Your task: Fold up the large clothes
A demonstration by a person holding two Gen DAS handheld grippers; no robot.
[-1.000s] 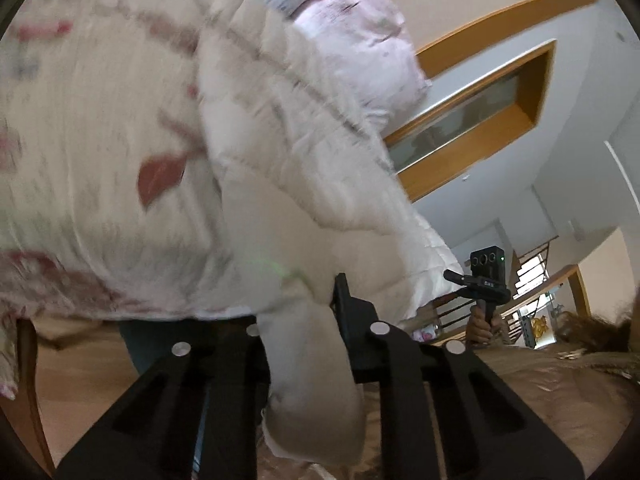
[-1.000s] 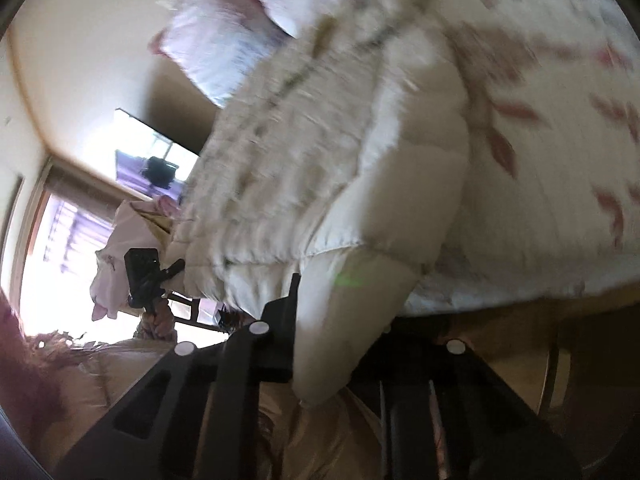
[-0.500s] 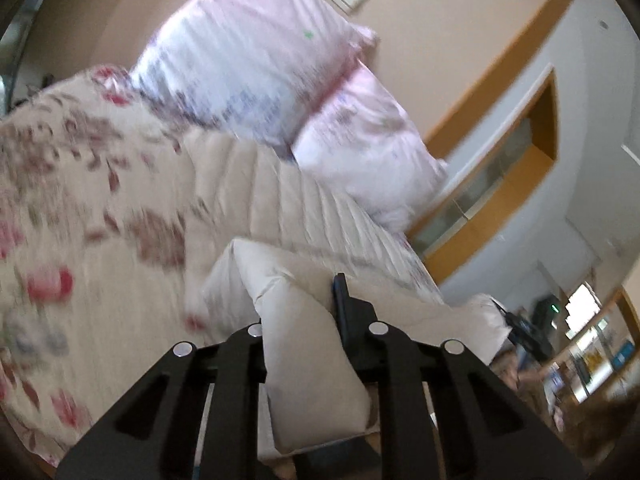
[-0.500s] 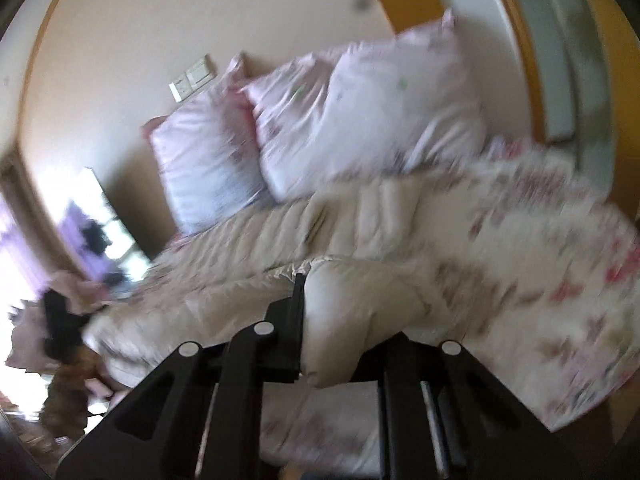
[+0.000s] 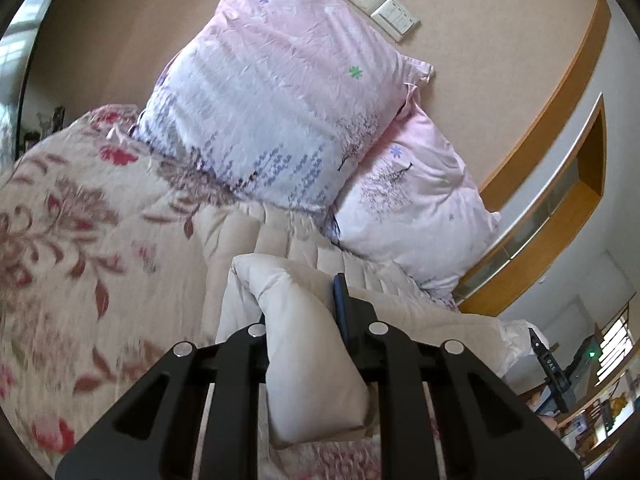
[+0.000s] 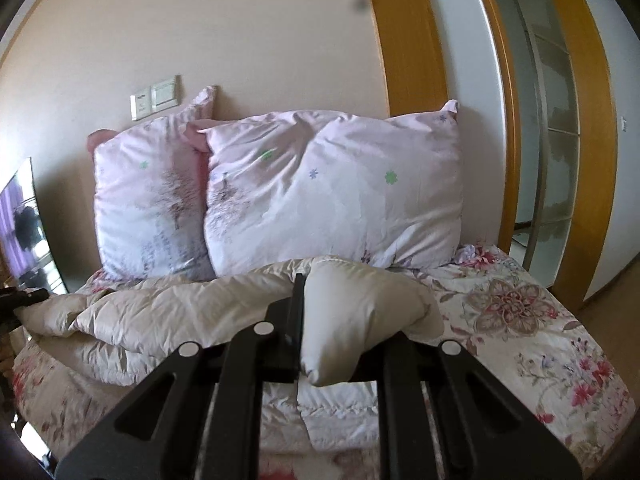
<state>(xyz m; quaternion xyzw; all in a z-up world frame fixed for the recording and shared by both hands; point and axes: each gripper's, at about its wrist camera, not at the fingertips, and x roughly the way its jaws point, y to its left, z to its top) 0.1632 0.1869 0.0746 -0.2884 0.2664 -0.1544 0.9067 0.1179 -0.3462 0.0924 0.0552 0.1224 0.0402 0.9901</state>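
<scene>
My left hand-held gripper (image 5: pixel 304 320) pinches a fat fold of the cream down jacket (image 5: pixel 312 360); my right hand-held gripper (image 6: pixel 340 320) is clamped on another puffy corner of it (image 6: pixel 352 320). Between them the jacket lies bunched across the floral bedspread (image 6: pixel 520 340), its quilted body reaching toward the pillows (image 6: pixel 332 192) against the wall. I judge it light, soft and springy, with a slick shell likely to slide, so hems and corners give the surest hold. Squeezed padding may puff back open once released.

Two pillows (image 6: pixel 280 192) against the wall (image 6: pixel 240 40) block passage beyond the quilt (image 6: pixel 160 312).
</scene>
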